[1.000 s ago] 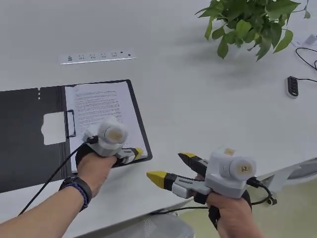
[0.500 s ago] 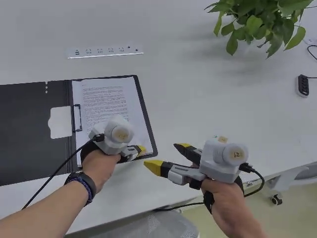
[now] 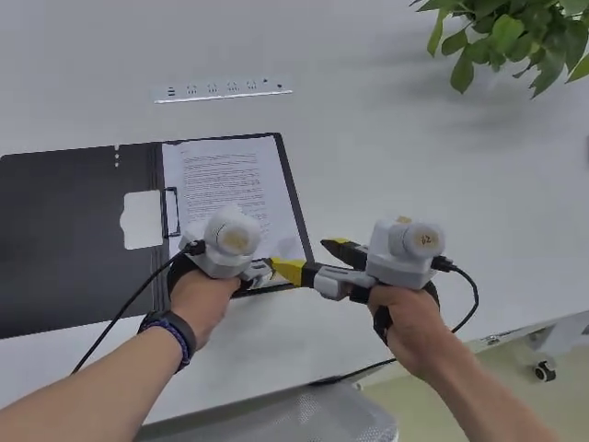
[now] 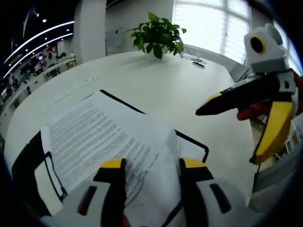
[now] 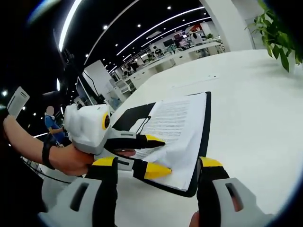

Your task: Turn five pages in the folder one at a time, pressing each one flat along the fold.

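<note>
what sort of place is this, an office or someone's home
Most likely an open-plan office: a large white table with a built-in socket strip, a potted plant, and rows of desks under strip ceiling lights behind.

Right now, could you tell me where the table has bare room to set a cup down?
The widest bare patch of table lies right of the folder, towards the potted plant. A narrower strip runs between the socket strip and the folder's top edge. It is crowded at the folder's lower right corner, where the left gripper and the right gripper meet.
</note>
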